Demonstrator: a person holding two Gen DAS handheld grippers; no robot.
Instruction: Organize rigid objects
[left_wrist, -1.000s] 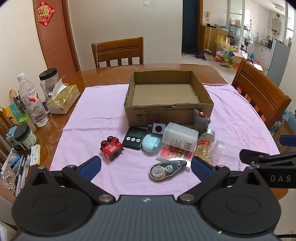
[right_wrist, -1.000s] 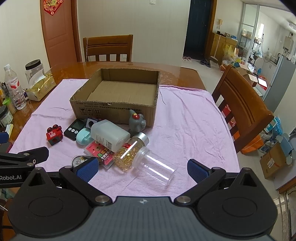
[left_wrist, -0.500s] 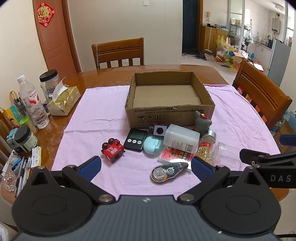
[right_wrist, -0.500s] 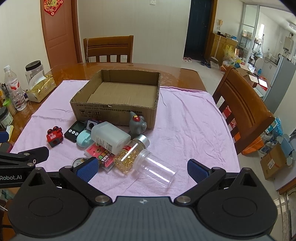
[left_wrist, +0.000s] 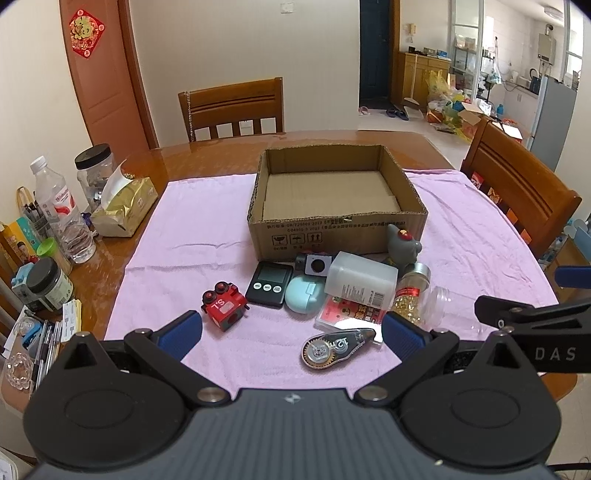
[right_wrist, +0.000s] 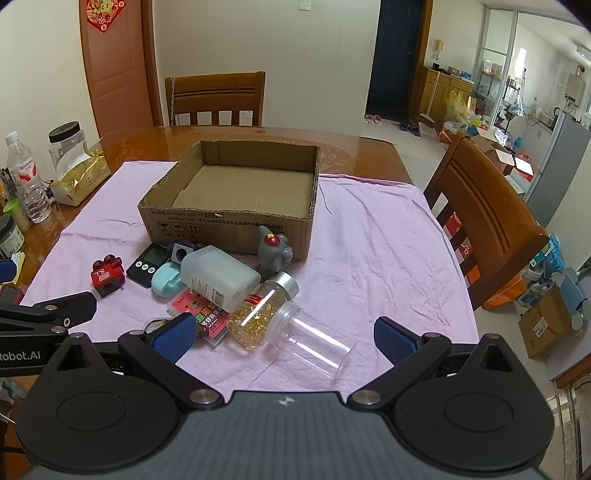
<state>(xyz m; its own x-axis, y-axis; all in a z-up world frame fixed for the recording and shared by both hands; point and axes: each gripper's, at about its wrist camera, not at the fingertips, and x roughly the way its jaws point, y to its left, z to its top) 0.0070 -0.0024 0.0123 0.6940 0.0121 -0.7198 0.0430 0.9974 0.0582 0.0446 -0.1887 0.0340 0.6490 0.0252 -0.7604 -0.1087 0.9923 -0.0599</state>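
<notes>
An empty cardboard box (left_wrist: 338, 229) (right_wrist: 236, 227) sits mid-table on a pink cloth (left_wrist: 192, 229). In front of it lies a cluster: a red toy train (left_wrist: 223, 305), a black timer (left_wrist: 269, 283), a teal case (left_wrist: 303, 293), a white bottle (left_wrist: 360, 280) (right_wrist: 219, 277), a grey figurine (left_wrist: 402, 245) (right_wrist: 273, 253), a jar of gold capsules (right_wrist: 260, 314), a clear jar (right_wrist: 314, 347) and a correction tape (left_wrist: 338, 347). My left gripper (left_wrist: 291, 334) is open and empty, short of the cluster. My right gripper (right_wrist: 284, 334) is open and empty, with the clear jar between its fingers.
A water bottle (left_wrist: 61, 218), a tissue pack (left_wrist: 123, 208), jars and pens stand along the table's left edge. Wooden chairs stand behind (left_wrist: 232, 109) and to the right (left_wrist: 517, 195). The other gripper shows at each view's side (left_wrist: 532, 332) (right_wrist: 40, 325).
Both grippers have drawn back and risen slightly; the box and cluster sit a little farther away in both views. Nothing on the table has moved.
</notes>
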